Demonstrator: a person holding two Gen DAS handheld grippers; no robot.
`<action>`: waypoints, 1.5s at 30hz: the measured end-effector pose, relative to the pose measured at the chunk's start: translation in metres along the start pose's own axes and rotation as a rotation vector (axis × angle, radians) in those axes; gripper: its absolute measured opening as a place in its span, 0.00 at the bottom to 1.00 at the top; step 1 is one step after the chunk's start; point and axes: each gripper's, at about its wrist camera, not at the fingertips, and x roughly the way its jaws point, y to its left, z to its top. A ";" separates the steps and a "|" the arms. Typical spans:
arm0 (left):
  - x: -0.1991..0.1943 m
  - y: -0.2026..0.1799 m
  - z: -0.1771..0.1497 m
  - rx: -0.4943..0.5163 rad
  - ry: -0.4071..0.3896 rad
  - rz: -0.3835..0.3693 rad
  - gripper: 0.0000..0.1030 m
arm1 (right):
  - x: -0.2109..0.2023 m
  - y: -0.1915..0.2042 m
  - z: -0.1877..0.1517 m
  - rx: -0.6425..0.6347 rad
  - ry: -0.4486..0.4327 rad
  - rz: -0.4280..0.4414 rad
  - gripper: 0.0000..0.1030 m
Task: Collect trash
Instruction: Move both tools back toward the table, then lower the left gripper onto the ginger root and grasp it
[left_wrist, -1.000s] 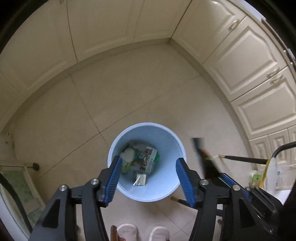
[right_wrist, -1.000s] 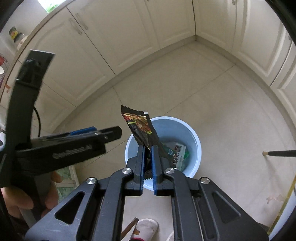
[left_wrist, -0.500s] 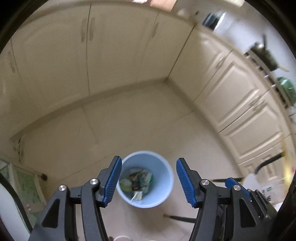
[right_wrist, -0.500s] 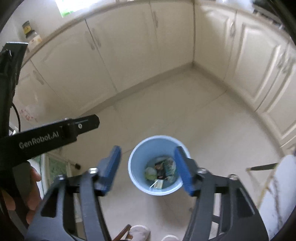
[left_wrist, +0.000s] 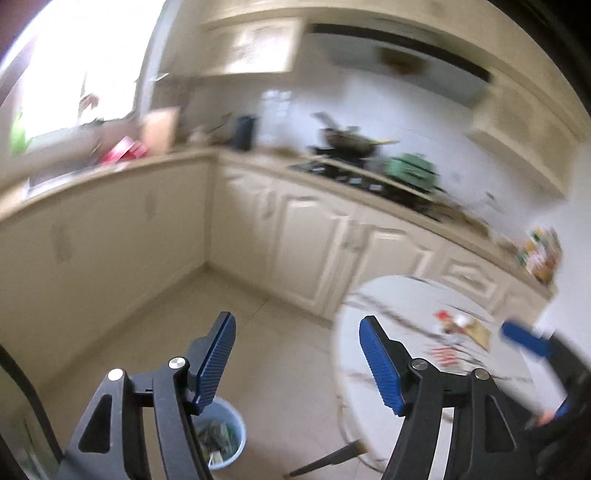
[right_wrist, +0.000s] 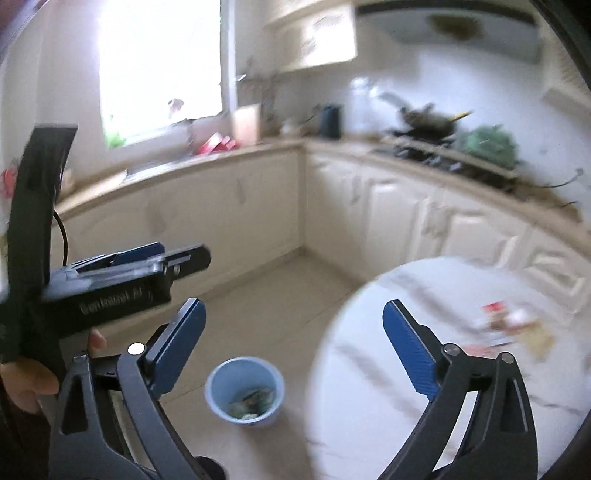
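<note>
A light blue bin (right_wrist: 245, 391) with several wrappers in it stands on the floor, low in both views; in the left wrist view the bin (left_wrist: 225, 439) is partly behind a finger. My left gripper (left_wrist: 297, 356) and my right gripper (right_wrist: 293, 345) are both raised, their jaws opening, with nothing between them. Several blurred wrappers (left_wrist: 460, 334) lie on the round white marble table (left_wrist: 388, 310); the same wrappers (right_wrist: 511, 326) show at the right of the right wrist view. The left gripper's body (right_wrist: 110, 284), held by a hand (right_wrist: 26, 384), fills that view's left side.
Cream cabinets (left_wrist: 303, 236) run around the corner under a counter with a stove, a wok (right_wrist: 426, 120) and a green thing (left_wrist: 408, 168). A window (right_wrist: 159, 70) is at the back left. A dark chair leg (left_wrist: 327, 459) sticks out under the table.
My right gripper let go of the dark snack wrapper, which now lies in the bin, and its jaws spread wide. Both grippers rose and tilted up from the bin towards the table.
</note>
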 end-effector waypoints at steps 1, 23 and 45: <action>0.008 -0.016 0.000 0.021 0.004 -0.015 0.66 | -0.018 -0.016 0.007 0.003 -0.016 -0.041 0.95; 0.381 -0.269 0.013 0.313 0.484 -0.049 0.66 | -0.039 -0.334 -0.065 0.298 0.215 -0.336 0.97; 0.516 -0.277 0.031 0.234 0.454 -0.226 0.22 | 0.062 -0.373 -0.080 0.325 0.283 -0.217 0.97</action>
